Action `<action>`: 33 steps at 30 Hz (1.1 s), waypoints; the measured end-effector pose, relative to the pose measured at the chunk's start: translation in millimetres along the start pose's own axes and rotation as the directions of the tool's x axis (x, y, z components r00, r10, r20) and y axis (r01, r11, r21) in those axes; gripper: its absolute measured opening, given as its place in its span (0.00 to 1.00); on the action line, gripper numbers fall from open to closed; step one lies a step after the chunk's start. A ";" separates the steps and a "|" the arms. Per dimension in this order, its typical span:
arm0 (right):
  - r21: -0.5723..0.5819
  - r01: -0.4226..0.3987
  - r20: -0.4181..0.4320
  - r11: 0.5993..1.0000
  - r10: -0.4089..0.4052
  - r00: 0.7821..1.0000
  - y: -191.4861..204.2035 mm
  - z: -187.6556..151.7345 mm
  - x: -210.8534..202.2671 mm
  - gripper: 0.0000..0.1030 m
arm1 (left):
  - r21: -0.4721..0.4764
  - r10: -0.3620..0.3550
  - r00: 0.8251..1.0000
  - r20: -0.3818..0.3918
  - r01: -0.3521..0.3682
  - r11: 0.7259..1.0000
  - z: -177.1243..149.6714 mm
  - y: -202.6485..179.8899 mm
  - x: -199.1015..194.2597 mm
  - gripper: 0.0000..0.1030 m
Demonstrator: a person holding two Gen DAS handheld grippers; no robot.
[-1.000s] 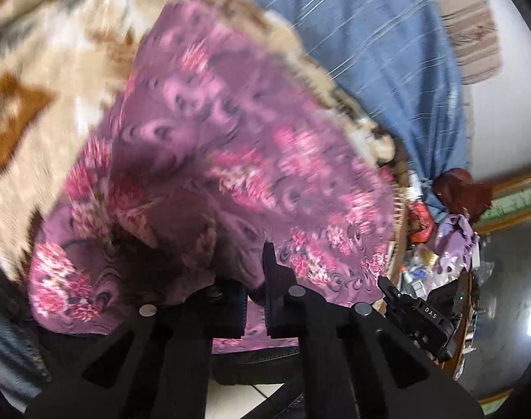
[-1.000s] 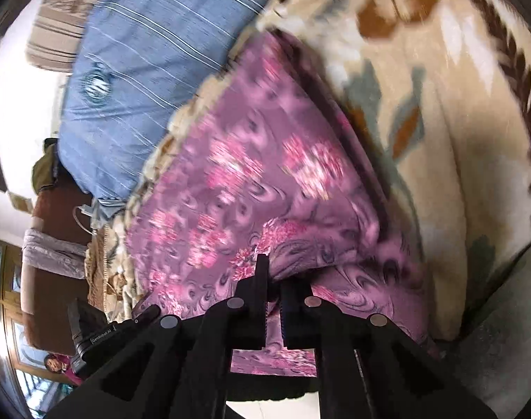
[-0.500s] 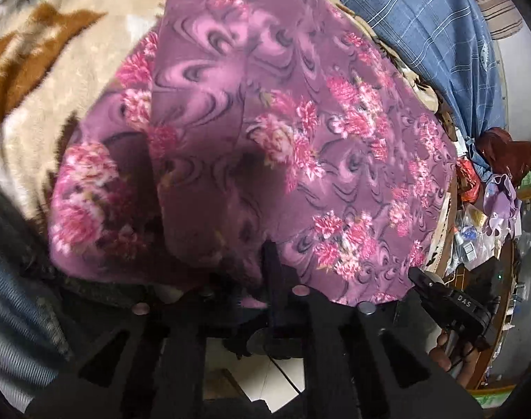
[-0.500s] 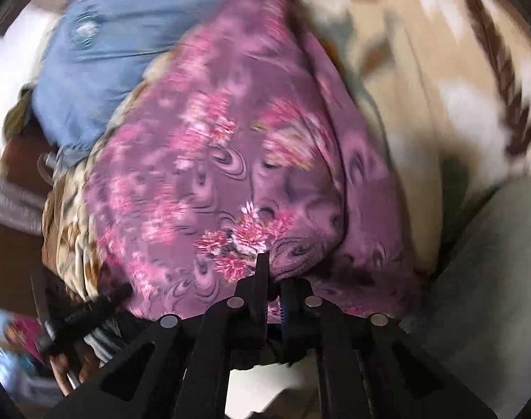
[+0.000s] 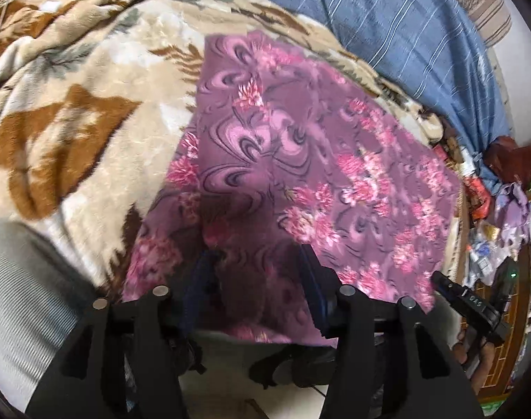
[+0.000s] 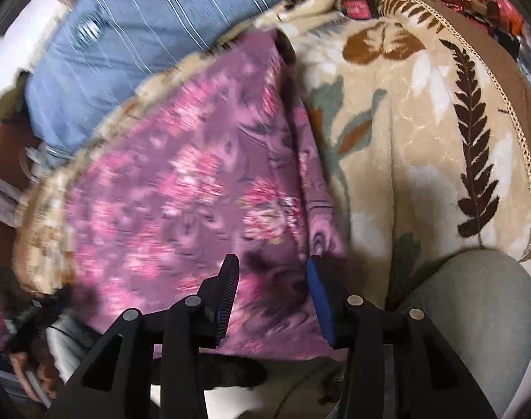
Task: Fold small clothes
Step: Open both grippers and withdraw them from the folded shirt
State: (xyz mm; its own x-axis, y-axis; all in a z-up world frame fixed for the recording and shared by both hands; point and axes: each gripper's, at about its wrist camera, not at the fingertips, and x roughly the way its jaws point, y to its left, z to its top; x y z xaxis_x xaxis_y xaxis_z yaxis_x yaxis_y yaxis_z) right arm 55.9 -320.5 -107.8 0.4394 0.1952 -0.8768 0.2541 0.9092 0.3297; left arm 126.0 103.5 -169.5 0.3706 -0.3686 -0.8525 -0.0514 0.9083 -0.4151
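Note:
A purple garment with pink flowers (image 5: 300,181) lies spread flat on a beige leaf-patterned blanket (image 5: 73,122); its near edge hangs over the bed's front. It also shows in the right wrist view (image 6: 195,192). My left gripper (image 5: 256,258) is open and empty, its fingers over the garment's near edge. My right gripper (image 6: 274,265) is open and empty, also over the near edge, by the garment's right side.
A blue striped cover (image 5: 405,28) lies beyond the blanket. A cluttered shelf with packets (image 5: 492,230) stands at the right. A grey-clad knee (image 6: 474,314) is at the bed's front. The blanket's brown border (image 6: 516,111) runs along the right.
Both grippers were shut on the garment's near edge and pulling it; now both have opened and let go, and the garment lies flat on the blanket.

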 end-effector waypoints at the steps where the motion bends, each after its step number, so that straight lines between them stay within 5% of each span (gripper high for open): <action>1: 0.000 -0.002 0.001 1.000 0.002 1.000 3.7 -1.2 1.7 0.34 | 0.005 0.011 1.000 -0.011 -0.011 1.000 -1.0 -2.0 4.7 0.35; 7: -0.067 0.063 0.033 0.996 -0.061 0.998 18.4 -8.4 -3.7 0.15 | 0.010 0.046 0.999 -0.007 -0.046 0.999 -5.7 0.5 8.8 0.25; 11: -0.094 0.081 0.028 0.992 -0.078 0.997 17.4 -7.6 2.7 0.05 | 0.031 0.074 0.997 -0.005 -0.074 0.997 -7.1 -4.4 9.1 0.07; 16: -0.084 0.065 0.066 0.994 -0.060 0.996 13.5 -13.3 -35.4 0.01 | 0.096 0.103 0.993 0.061 -0.109 0.989 -15.0 -17.4 -24.1 0.06; 19: -0.092 0.158 0.061 0.983 -0.153 0.986 6.4 -13.4 -27.2 0.00 | 0.082 0.148 0.989 0.023 -0.149 0.985 -12.9 -5.9 1.9 0.06; 21: -0.038 0.089 0.015 0.995 -0.088 0.996 -8.8 -12.2 -11.2 0.00 | 0.051 0.136 0.991 0.001 -0.135 0.989 -10.2 -4.1 12.0 0.07; 23: 0.019 0.019 0.024 1.000 -0.019 1.000 -14.2 -16.3 -17.4 0.00 | 0.095 0.156 0.987 0.024 -0.158 0.983 -11.7 -13.6 4.8 0.11; 26: 0.030 -0.063 0.074 0.998 0.061 0.995 -14.7 -23.0 -34.7 0.18 | 0.144 0.153 0.987 0.044 -0.158 0.977 -19.5 -18.7 -5.0 0.41; 28: 0.008 -0.097 0.055 0.995 0.096 0.994 -9.5 -23.8 -32.0 0.40 | 0.124 0.129 0.991 0.032 -0.132 0.984 -21.0 -15.3 -4.4 0.42; 33: 0.019 -0.075 -0.026 0.997 0.075 0.997 -4.7 -14.8 6.5 0.37 | 0.044 0.078 0.997 0.006 -0.079 0.996 -20.3 -5.9 2.5 0.42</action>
State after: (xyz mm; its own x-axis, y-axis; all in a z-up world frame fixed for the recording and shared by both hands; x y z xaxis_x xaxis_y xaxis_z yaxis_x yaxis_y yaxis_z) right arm 44.9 -318.1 -120.3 0.4351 0.2726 -0.8581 0.2363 0.8851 0.4010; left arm 108.4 93.2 -175.6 0.3709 -0.2951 -0.8806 -0.0392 0.9423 -0.3323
